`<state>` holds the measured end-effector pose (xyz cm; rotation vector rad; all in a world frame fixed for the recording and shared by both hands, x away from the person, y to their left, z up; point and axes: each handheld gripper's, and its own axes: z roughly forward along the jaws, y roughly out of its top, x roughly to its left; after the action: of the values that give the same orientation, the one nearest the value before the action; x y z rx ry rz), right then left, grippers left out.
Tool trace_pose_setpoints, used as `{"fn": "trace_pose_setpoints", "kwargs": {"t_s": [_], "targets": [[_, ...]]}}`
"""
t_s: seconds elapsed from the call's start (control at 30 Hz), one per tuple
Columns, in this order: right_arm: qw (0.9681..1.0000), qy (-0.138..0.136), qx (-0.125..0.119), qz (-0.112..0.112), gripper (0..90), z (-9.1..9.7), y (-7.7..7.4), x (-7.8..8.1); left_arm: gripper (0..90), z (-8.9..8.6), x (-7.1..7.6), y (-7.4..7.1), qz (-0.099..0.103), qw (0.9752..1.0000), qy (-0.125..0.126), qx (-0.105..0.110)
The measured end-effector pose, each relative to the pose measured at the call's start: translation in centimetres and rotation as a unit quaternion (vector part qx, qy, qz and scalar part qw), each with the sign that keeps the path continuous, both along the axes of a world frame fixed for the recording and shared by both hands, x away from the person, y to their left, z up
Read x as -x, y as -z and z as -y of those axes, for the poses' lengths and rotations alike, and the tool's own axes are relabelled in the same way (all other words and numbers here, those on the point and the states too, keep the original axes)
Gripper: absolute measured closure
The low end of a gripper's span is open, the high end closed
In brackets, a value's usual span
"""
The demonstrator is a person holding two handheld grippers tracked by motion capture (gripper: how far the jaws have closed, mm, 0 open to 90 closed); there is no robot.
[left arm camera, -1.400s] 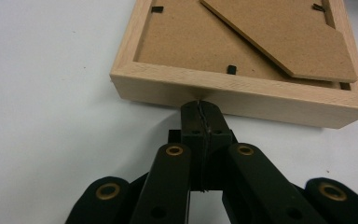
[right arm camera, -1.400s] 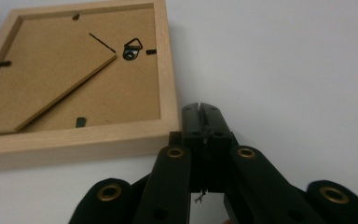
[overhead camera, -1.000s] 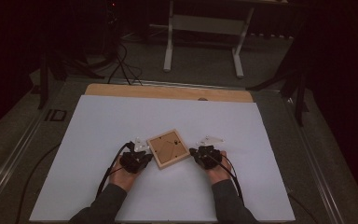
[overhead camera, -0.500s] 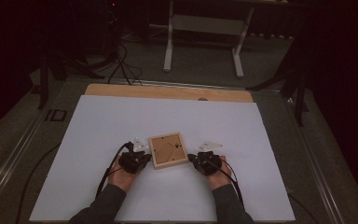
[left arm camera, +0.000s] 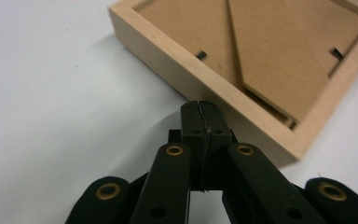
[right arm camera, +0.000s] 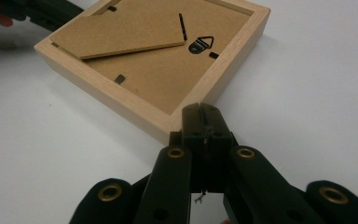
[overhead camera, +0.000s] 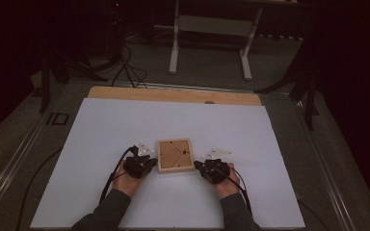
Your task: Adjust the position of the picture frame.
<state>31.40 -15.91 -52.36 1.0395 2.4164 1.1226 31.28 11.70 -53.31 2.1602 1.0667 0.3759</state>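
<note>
Wooden picture frame (overhead camera: 175,155) face down near the desk's (overhead camera: 101,125) front edge, midway along; left tool (overhead camera: 148,162) and right tool (overhead camera: 198,165) fully closed, empty, tips at opposite sides.

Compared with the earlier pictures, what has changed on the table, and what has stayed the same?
The wooden frame has turned: one second ago it lay as a diamond, and now its edges run square to the table. The left tool and the right tool, both shut, stay at its left and right sides, their tips against its edges. Nothing was taken hold of or let go. The frame still lies back side up.
</note>
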Motion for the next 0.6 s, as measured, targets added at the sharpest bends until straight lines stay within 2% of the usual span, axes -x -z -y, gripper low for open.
{"fn": "trace_pose_setpoints", "kwargs": {"t_s": [0.33, 0.6], "targets": [[1.0, -0.007, -0.004, -0.002, 89.6, -0.2, 0.0, 0.1, 89.7, -0.5, 0.9, 0.0, -0.009, 0.9998, 0.019, 0.004], [0.9999, -0.01, -0.002, -0.001, 89.6, -0.3, 0.0, 0.2, 89.7, -0.6, 1.1, 0.0, -0.006, 0.9998, 0.018, 0.004]]}}
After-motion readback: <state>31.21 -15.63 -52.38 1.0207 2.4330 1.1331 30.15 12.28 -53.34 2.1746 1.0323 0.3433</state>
